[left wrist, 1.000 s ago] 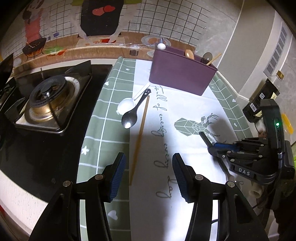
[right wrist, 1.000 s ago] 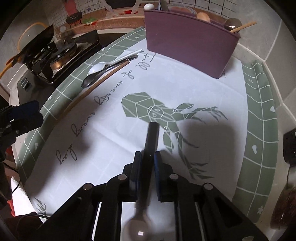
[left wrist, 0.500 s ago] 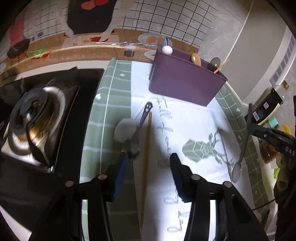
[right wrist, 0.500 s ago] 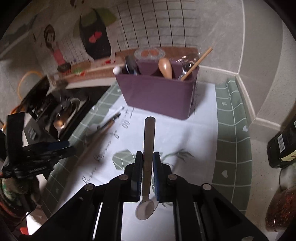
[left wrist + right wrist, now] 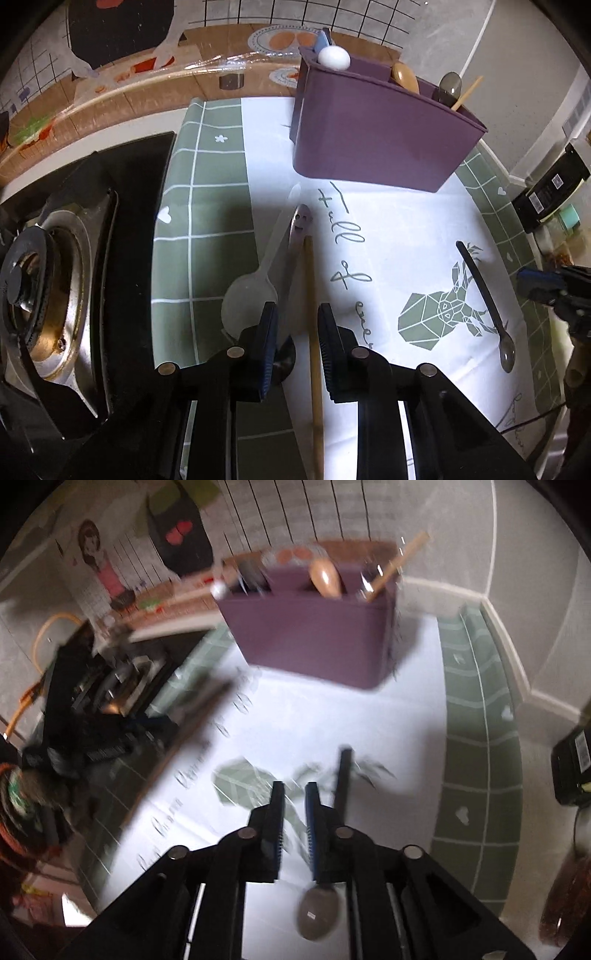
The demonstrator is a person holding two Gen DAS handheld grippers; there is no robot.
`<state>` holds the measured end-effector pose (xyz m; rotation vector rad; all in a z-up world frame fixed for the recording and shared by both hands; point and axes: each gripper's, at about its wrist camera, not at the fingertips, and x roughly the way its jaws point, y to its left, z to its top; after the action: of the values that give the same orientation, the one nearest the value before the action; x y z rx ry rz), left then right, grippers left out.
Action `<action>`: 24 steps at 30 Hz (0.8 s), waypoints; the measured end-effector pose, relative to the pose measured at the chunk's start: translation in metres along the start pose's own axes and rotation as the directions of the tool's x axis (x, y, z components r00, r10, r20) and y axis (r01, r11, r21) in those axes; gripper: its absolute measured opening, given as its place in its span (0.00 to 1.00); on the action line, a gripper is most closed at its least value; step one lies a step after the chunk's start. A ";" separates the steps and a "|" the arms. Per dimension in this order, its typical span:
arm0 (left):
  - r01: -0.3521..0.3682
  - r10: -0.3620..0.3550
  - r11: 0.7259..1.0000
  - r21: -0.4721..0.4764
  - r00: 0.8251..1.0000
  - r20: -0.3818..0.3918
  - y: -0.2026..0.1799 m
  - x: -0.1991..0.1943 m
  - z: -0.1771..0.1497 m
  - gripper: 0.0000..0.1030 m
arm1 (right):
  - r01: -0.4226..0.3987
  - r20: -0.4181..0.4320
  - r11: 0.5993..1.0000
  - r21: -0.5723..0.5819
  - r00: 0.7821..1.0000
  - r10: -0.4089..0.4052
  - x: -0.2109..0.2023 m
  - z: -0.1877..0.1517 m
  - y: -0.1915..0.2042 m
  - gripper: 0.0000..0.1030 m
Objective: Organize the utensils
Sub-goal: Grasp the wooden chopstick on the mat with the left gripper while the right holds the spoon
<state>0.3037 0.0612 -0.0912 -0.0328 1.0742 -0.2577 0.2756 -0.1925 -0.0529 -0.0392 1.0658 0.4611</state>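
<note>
A purple utensil holder (image 5: 373, 136) stands at the back of the mat with several utensils in it; it also shows in the right wrist view (image 5: 314, 635). My left gripper (image 5: 294, 323) is open, low over the mat, straddling a metal spoon (image 5: 295, 251) and a wooden chopstick (image 5: 312, 332), with a white plastic spoon (image 5: 251, 295) just to its left. A black-handled spoon (image 5: 484, 291) lies loose on the deer print. My right gripper (image 5: 294, 805) is slightly open and empty, and the black-handled spoon (image 5: 341, 782) lies on the mat just to its right.
A gas stove (image 5: 48, 280) sits left of the green and white mat (image 5: 207, 206). A dark bottle (image 5: 550, 192) stands at the right edge, also in the right wrist view (image 5: 570, 760). The tiled wall (image 5: 295, 14) backs the counter.
My right gripper let go of the black-handled spoon, which now lies on the deer print. My left gripper moved forward and down over the metal spoon and chopstick.
</note>
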 end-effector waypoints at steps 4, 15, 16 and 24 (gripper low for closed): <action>0.008 -0.008 1.000 0.005 1.000 -0.007 -0.004 0.002 -0.005 0.22 | 0.002 -0.067 1.000 0.020 0.998 -0.001 0.015 -0.011 -0.013 0.16; 0.099 -0.099 0.995 -0.029 0.995 -0.016 -0.017 -0.008 -0.026 0.22 | 0.108 -0.112 0.994 -0.012 0.988 -0.109 0.048 -0.004 -0.012 0.16; 0.104 -0.104 0.994 -0.036 0.994 -0.012 -0.016 -0.010 -0.027 0.22 | 0.115 -0.114 0.993 -0.019 0.987 -0.117 0.050 -0.002 -0.010 0.16; 0.053 -0.054 0.998 -0.036 0.998 -0.026 -0.017 -0.008 -0.027 0.22 | 0.158 -0.100 0.983 -0.093 0.981 -0.167 0.055 0.002 0.005 0.12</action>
<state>0.2736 0.0490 -0.0949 -0.0898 1.1060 -0.2884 0.2977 -0.1682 -0.0977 -0.2273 1.1384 0.3585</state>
